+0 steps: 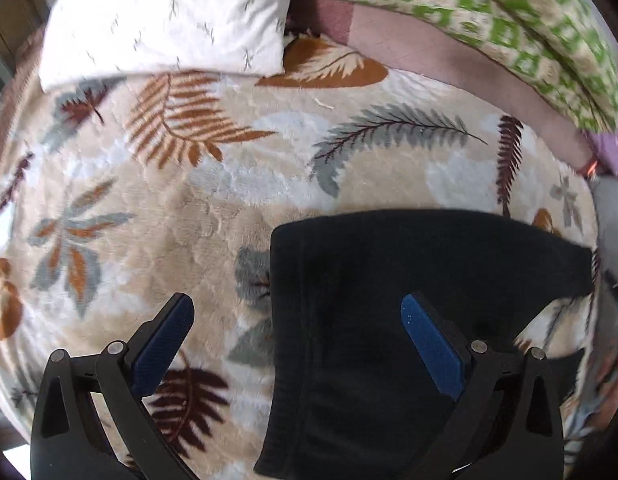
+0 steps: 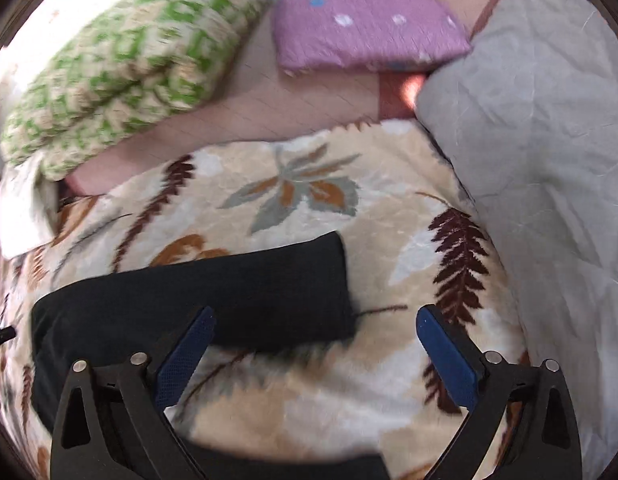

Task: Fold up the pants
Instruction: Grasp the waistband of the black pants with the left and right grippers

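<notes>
While both claws gape, pants (image 1: 389, 320) lie untouched.

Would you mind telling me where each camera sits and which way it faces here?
Left wrist: on the left gripper, looking down its open blue fingers at the black pants on the leaf-print blanket; white pillow beyond.
Right wrist: on the right gripper, open, over the pants' end; purple cushion beyond.
Shared: pants, blanket, green patterned pillow.
</notes>
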Tool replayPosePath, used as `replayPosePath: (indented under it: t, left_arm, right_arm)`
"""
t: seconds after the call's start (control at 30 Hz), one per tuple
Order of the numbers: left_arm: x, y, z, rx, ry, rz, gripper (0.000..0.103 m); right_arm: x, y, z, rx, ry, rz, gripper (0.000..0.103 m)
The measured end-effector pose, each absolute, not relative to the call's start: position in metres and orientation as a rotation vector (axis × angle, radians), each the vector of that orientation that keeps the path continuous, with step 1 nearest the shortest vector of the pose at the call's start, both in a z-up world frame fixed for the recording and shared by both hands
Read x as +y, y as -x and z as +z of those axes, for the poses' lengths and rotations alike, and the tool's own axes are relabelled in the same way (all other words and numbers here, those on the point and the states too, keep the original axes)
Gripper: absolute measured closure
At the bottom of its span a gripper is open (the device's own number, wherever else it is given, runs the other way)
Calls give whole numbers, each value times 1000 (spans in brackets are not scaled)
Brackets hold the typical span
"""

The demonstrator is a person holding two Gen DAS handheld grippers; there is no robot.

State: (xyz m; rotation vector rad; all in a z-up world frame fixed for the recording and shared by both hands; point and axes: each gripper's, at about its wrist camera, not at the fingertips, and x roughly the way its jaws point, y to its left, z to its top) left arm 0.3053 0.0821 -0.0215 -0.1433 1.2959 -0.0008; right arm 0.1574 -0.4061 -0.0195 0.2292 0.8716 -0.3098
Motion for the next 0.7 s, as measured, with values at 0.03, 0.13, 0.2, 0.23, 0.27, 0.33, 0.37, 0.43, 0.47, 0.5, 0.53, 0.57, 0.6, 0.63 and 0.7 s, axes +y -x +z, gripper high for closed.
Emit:
replayPosePath:
  t: [0.03, 0.13, 0.2, 0.23, 0.27, 0.33, 0.37, 0.43, 0.47, 0.5, 0.53, 0.57, 0.6, 0.63, 0.7]
  left_arm:
    - [87, -313, -27, 1317, 174, -3, 0]
    - [96, -327, -41, 1365, 248, -7, 0]
    - [93, -329, -48, 1387, 288, -41, 0]
    - [91, -331, -50, 1398, 294, -61, 0]
    - [88, -333, -52, 1402, 298, -86, 0]
    - [83, -335, -54, 1391, 294, -99, 1]
    - [82, -337, -55, 1384, 291, -90, 3]
    - [79, -342, -60, 1407, 313, -104, 39]
    - [78, -344, -63, 1430, 322, -107, 50]
    - [77, -343, -65, 1447, 330, -109, 72]
    - [77, -343, -65, 1451, 329, -116, 76]
    - [75, -343, -63, 1444, 317, -121, 76]
    - [74, -343, -60, 1437, 301, -126, 75]
    - [72, -344, -58, 1434, 289, -128, 75]
    - [71, -346, -57, 1441, 278, -135, 75]
  right_arm:
    - [-413, -167, -28, 885, -240, -316, 5]
    - [-430, -184, -47, 901, -279, -314, 7]
    - [-434, -188, -52, 899, -293, -310, 7]
    - [-435, -190, -54, 900, -299, -306, 7]
    - [-437, -191, -57, 900, -300, -306, 7]
    - [-437, -193, -59, 902, -296, -302, 7]
    - [-437, -196, -60, 908, -294, -298, 7]
    - [-436, -201, -62, 918, -283, -294, 7]
    - [-435, -202, -62, 922, -274, -289, 7]
    - [-435, -203, -61, 922, -268, -278, 7]
    - [-435, -204, -61, 920, -266, -269, 9]
    - [-437, -204, -59, 916, -262, -246, 16]
    - [-438, -205, -58, 916, -262, -237, 19]
    - [-443, -207, -55, 921, -274, -218, 21]
    - [-449, -212, -53, 936, -291, -195, 23]
